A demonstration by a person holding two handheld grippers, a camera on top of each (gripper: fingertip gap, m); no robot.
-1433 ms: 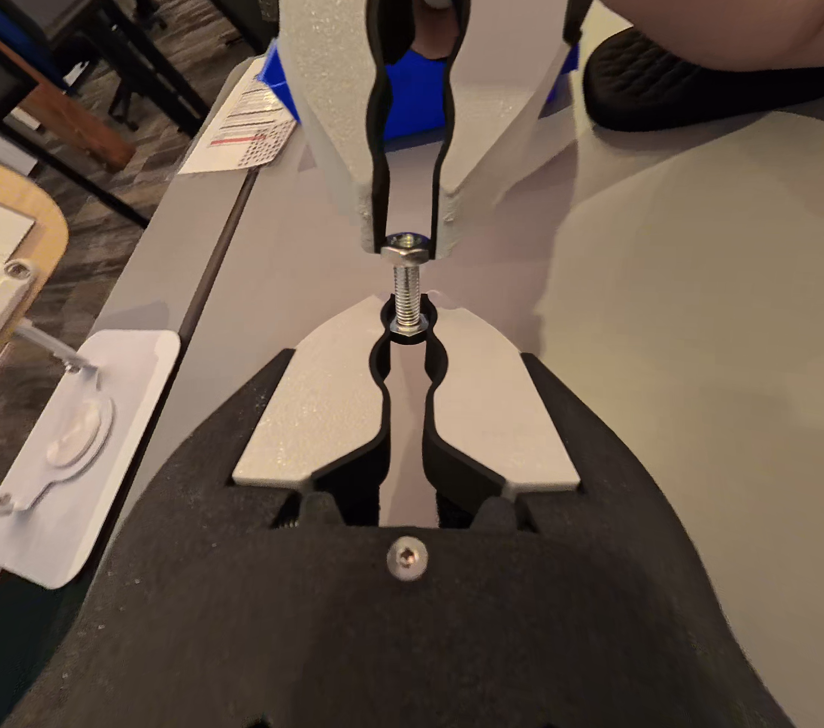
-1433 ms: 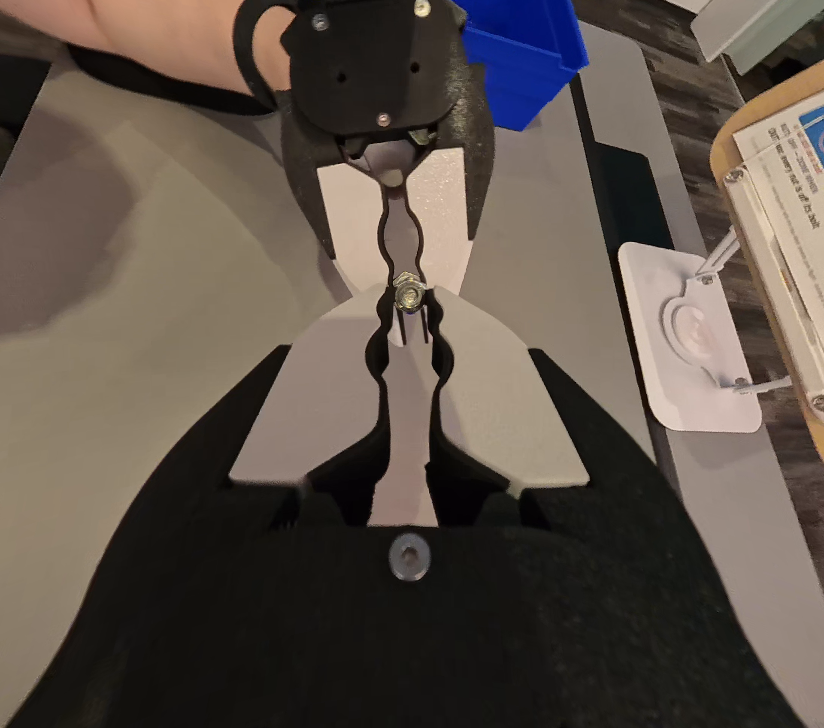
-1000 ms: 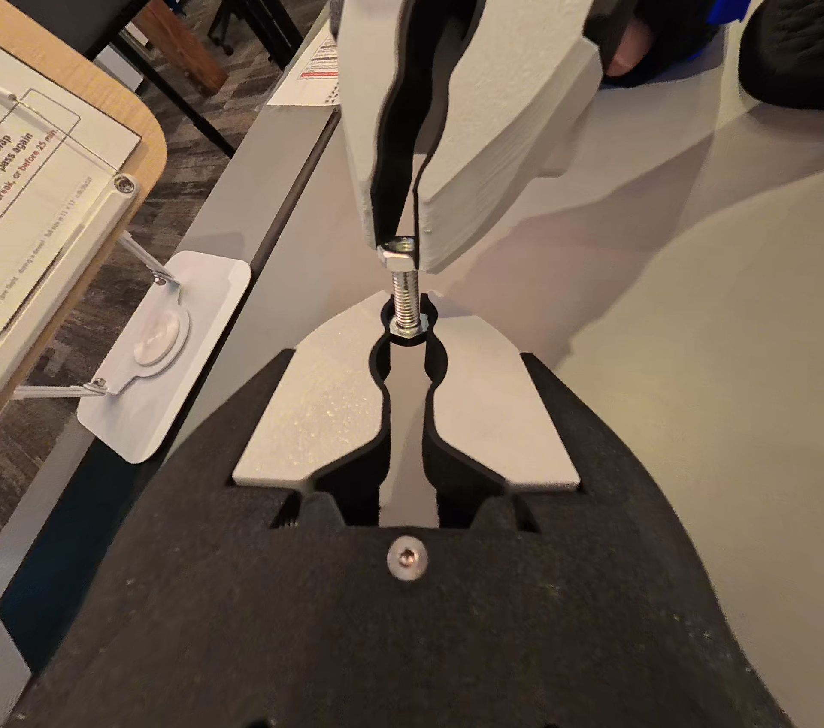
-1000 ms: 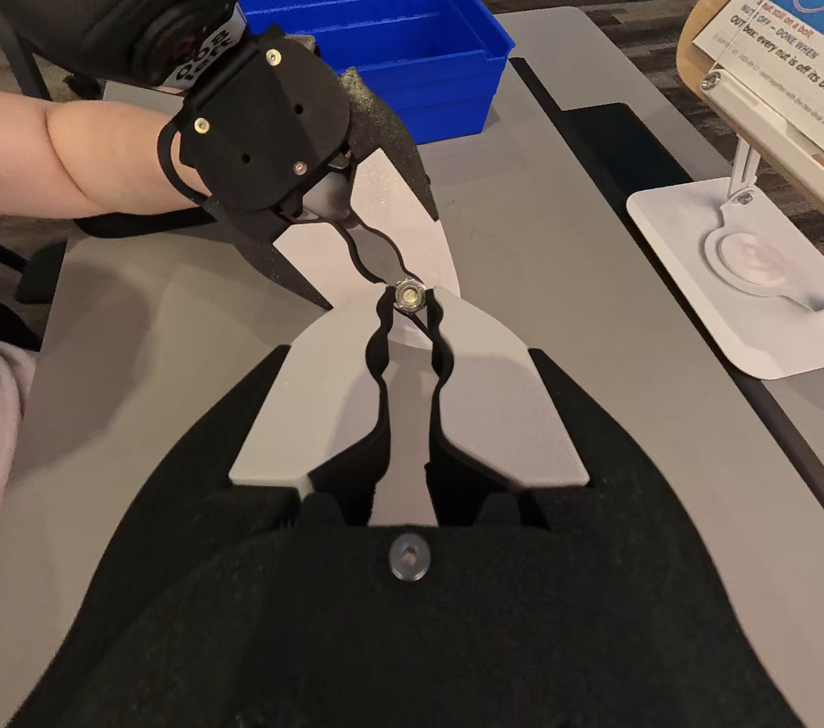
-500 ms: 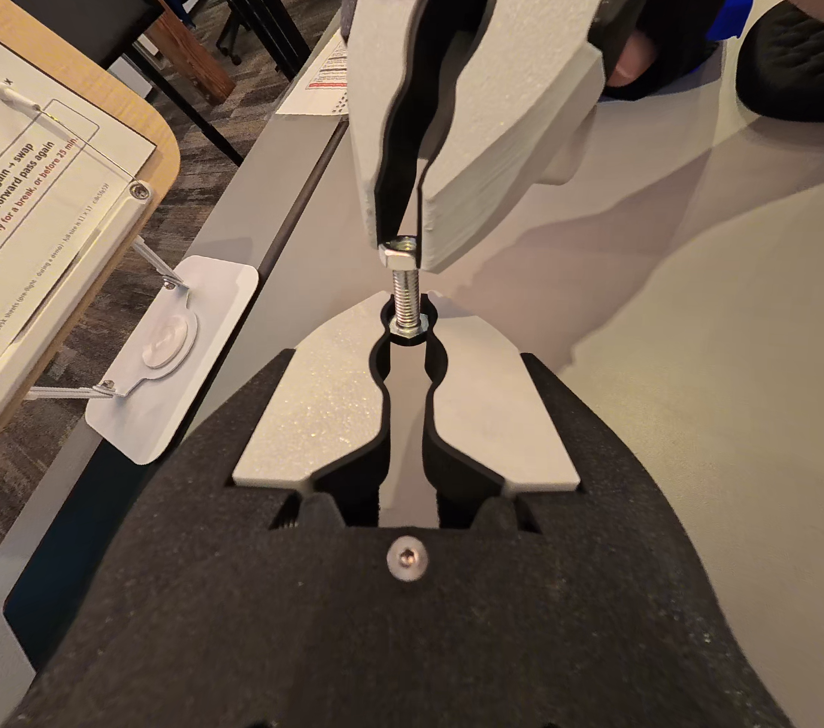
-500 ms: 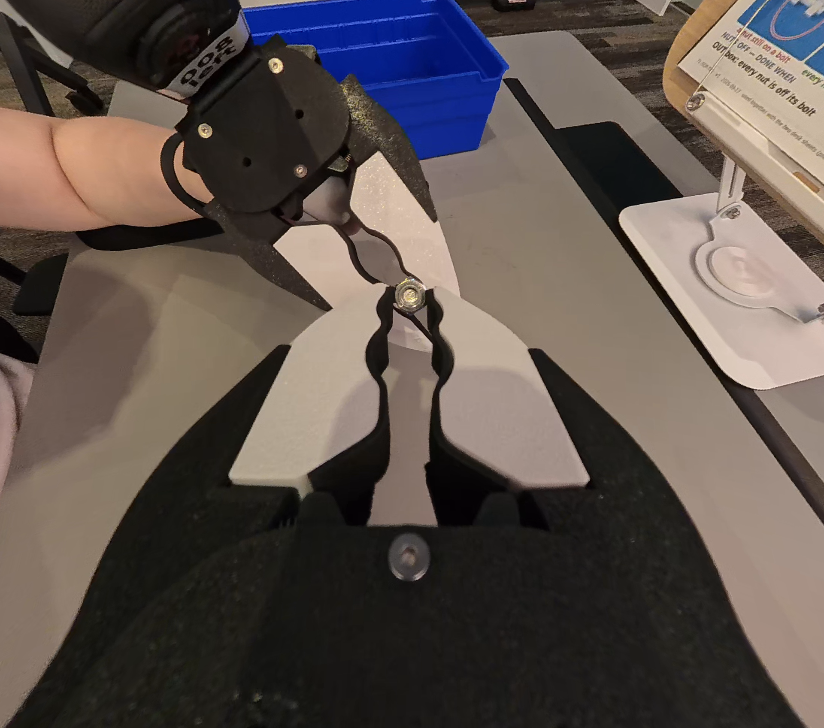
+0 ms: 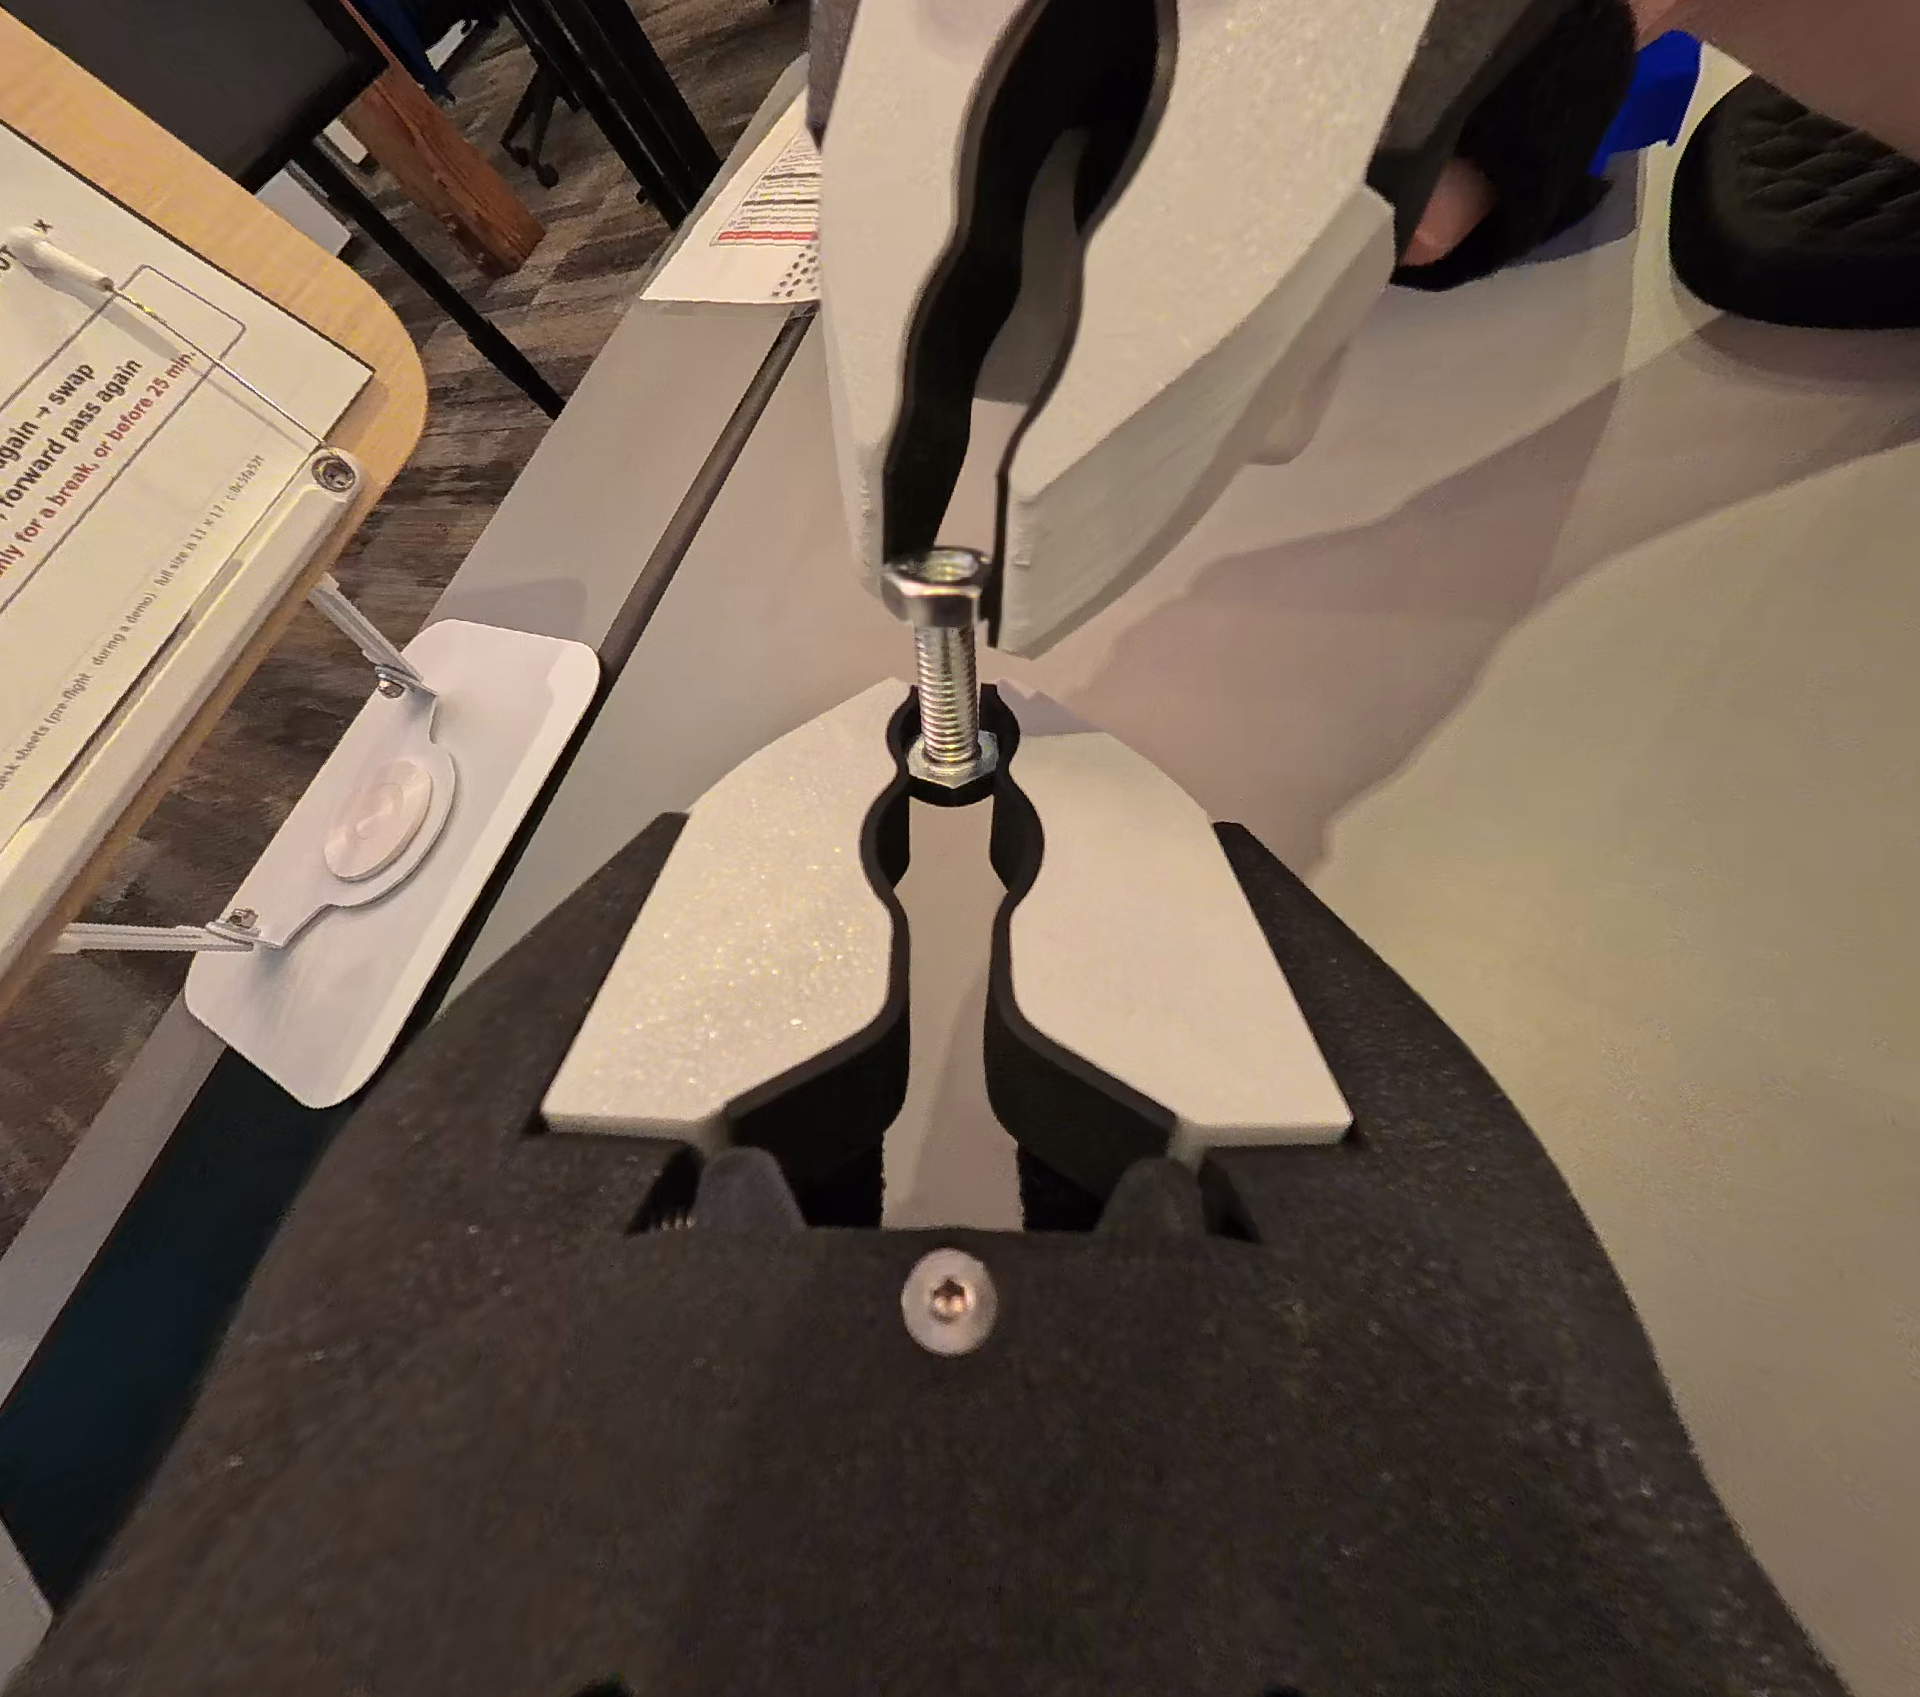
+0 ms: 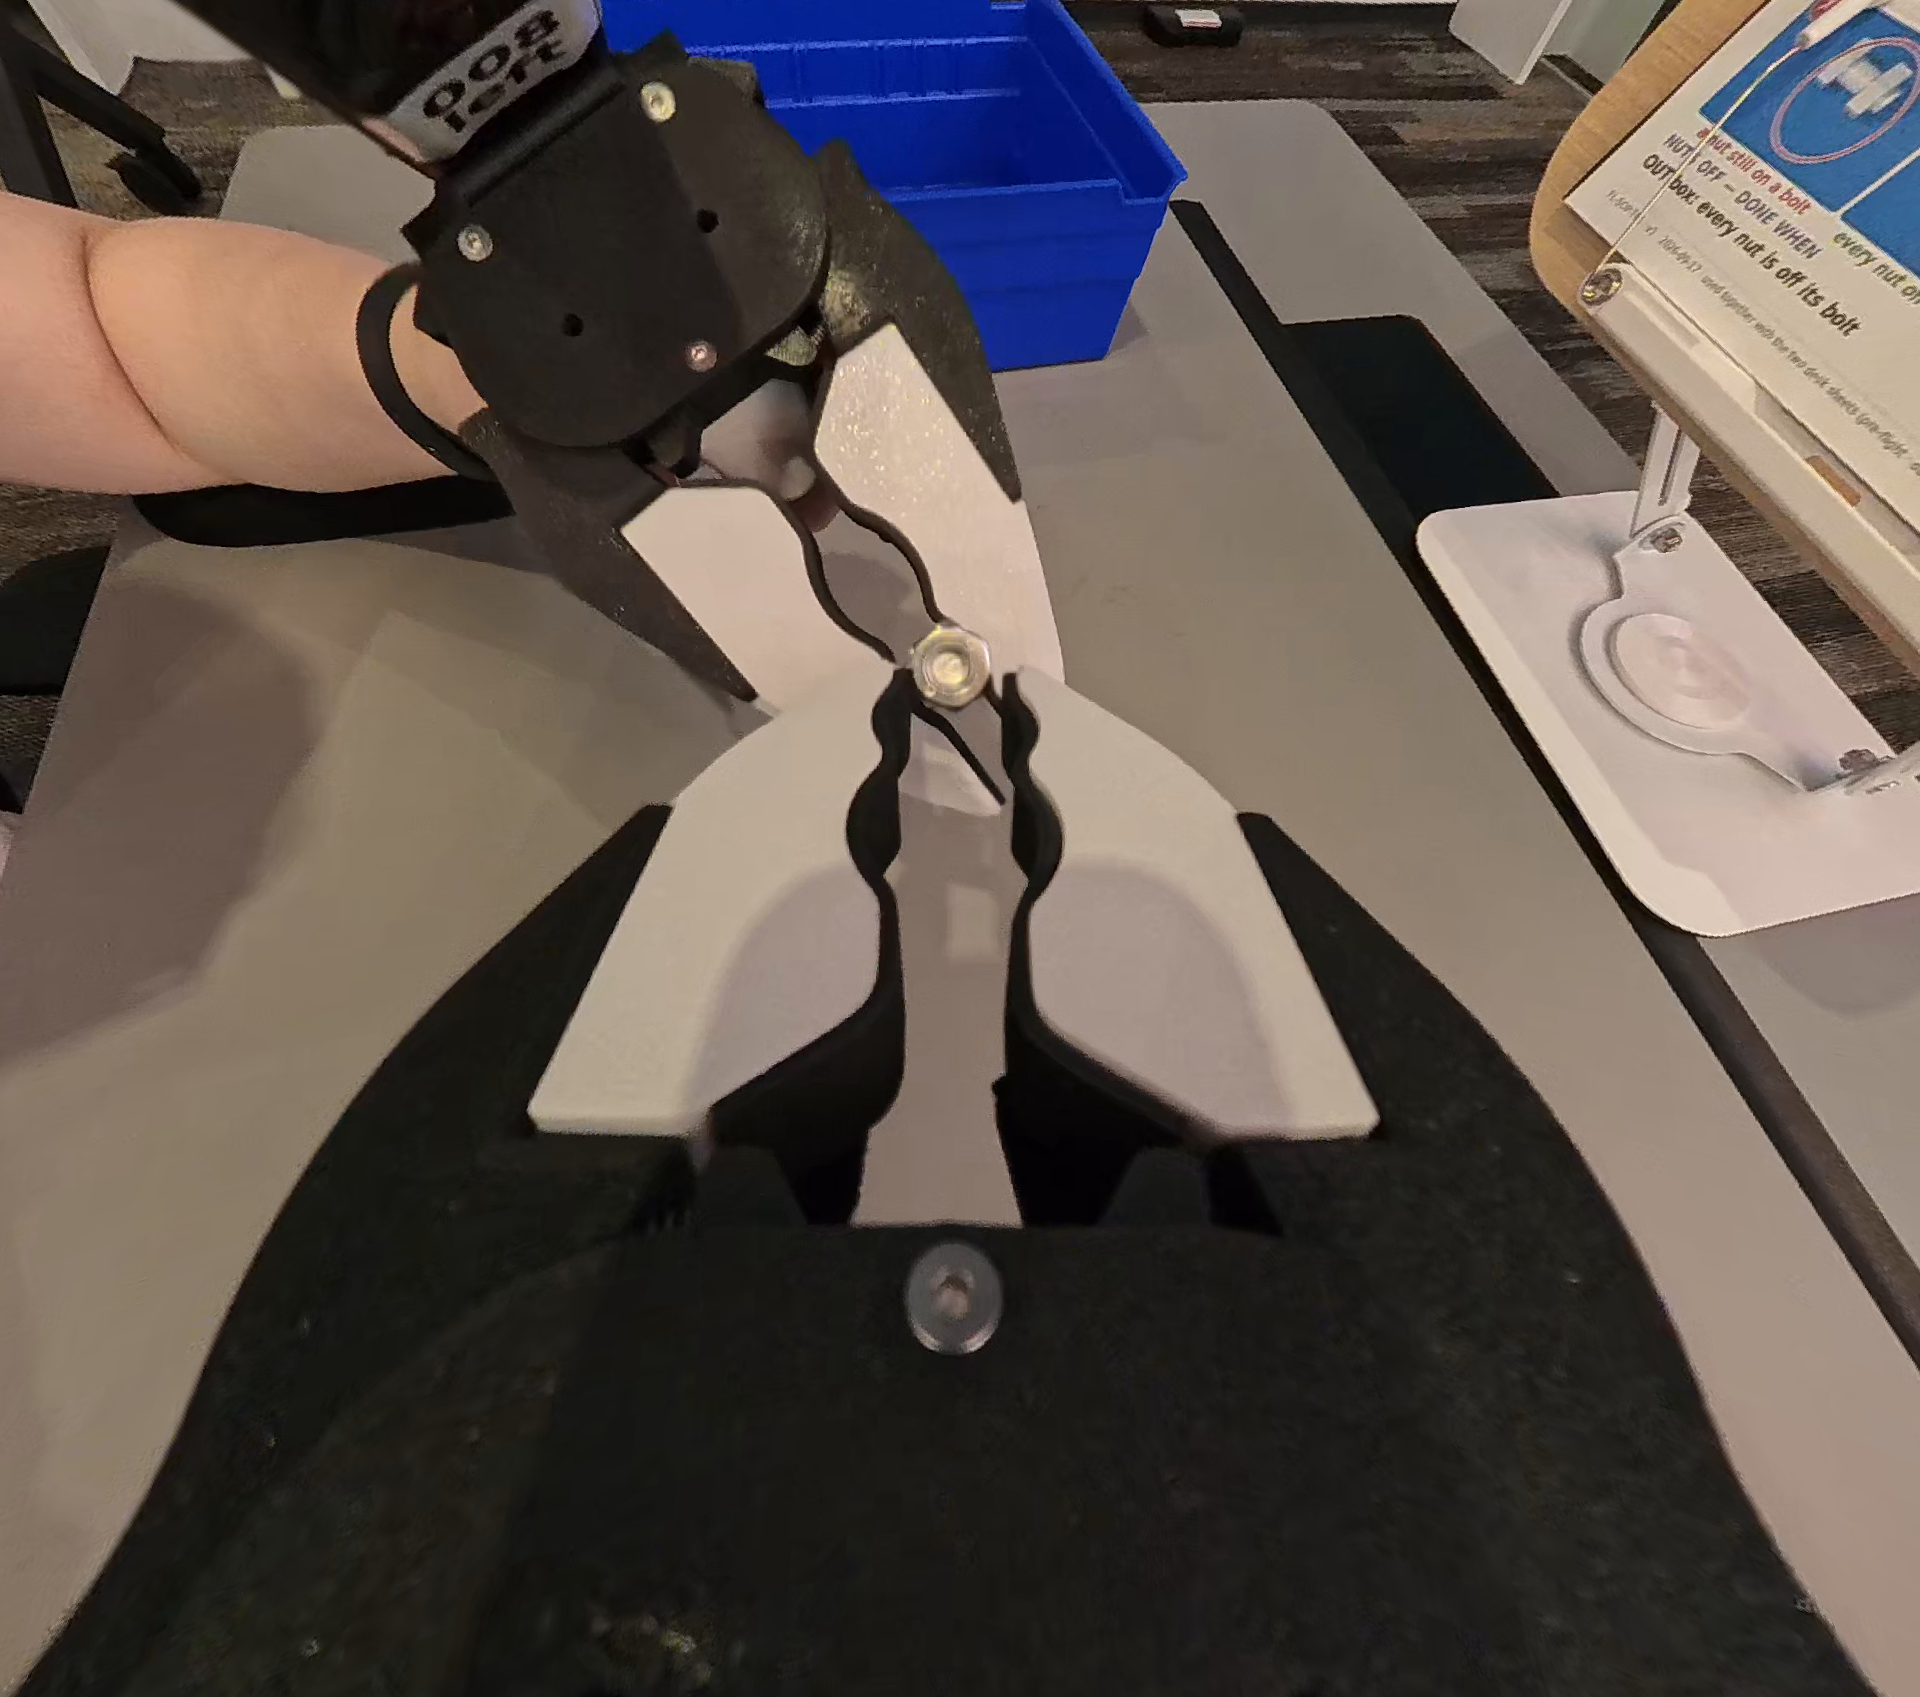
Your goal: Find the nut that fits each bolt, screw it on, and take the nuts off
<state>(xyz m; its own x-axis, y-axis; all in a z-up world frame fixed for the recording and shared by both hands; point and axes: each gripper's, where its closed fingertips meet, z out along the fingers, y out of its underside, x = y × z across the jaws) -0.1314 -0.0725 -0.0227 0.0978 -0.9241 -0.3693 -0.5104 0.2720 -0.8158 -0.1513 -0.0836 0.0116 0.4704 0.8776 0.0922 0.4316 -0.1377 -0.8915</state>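
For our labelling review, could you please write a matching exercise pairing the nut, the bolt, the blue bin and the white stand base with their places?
Things:
1. silver hex nut
2. silver threaded bolt
3. blue plastic bin
4. white flat stand base

Places:
A. at the far end of the grey table
B. head end held in the left claw
C. at the table's side edge
D. pinched at the tips of the right claw

Pairs: 1-D, 2-B, 3-A, 4-C

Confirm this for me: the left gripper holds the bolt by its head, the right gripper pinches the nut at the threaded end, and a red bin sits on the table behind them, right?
Not quite: the bin is blue, not red, as the right wrist view shows. The rest holds: the left gripper holds the bolt by its head and the right gripper pinches the nut at the threaded end.
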